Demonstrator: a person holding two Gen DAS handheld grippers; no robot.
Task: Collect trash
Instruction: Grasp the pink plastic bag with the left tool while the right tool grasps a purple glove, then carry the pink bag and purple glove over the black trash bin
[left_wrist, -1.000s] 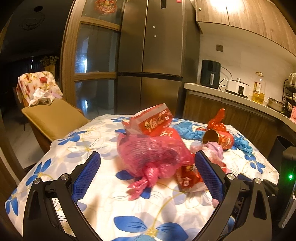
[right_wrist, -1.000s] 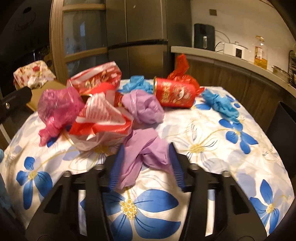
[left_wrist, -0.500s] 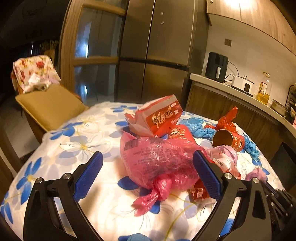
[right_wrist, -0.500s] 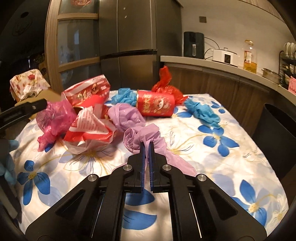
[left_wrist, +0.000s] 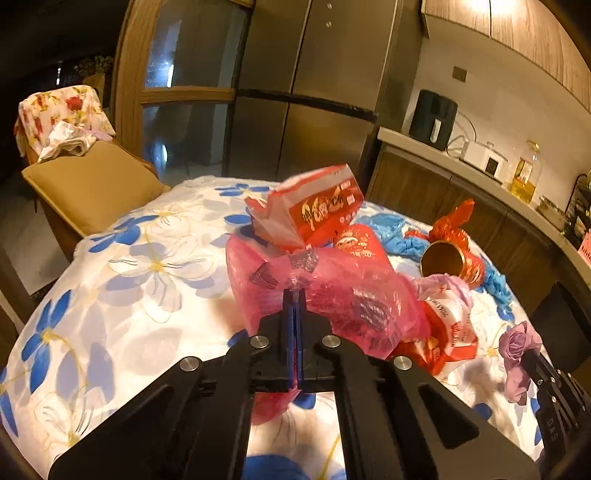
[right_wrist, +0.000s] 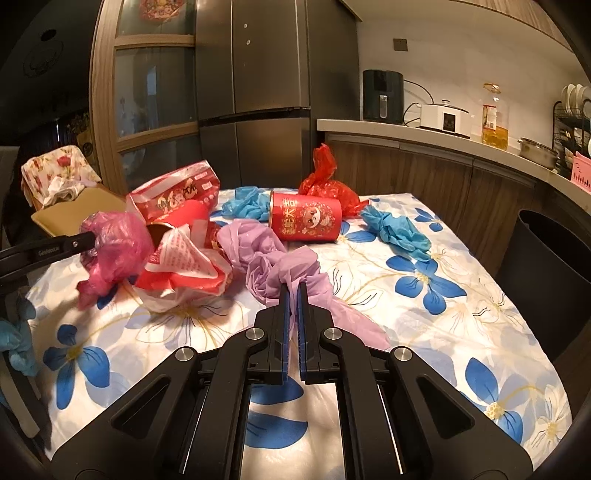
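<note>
My left gripper (left_wrist: 294, 291) is shut on a crumpled pink plastic bag (left_wrist: 332, 291), which also shows at the left of the right wrist view (right_wrist: 114, 247). My right gripper (right_wrist: 293, 286) is shut on a lilac plastic bag (right_wrist: 284, 273), held just above the flowered tablecloth (right_wrist: 424, 314). Other trash lies on the table: a red and white snack bag (right_wrist: 184, 266), a red carton (left_wrist: 314, 206), a red tube can (right_wrist: 306, 219), a red wrapper (right_wrist: 328, 184) and blue gloves (right_wrist: 395, 230).
A dark bin (right_wrist: 550, 266) stands off the table's right edge. A cushioned chair (left_wrist: 88, 181) is at the far left. The fridge (left_wrist: 314, 92) and a counter (right_wrist: 461, 147) with appliances are behind the table.
My left gripper went from wide open to shut on the pink bag. My right gripper closed on the lilac bag and has lifted it a little.
</note>
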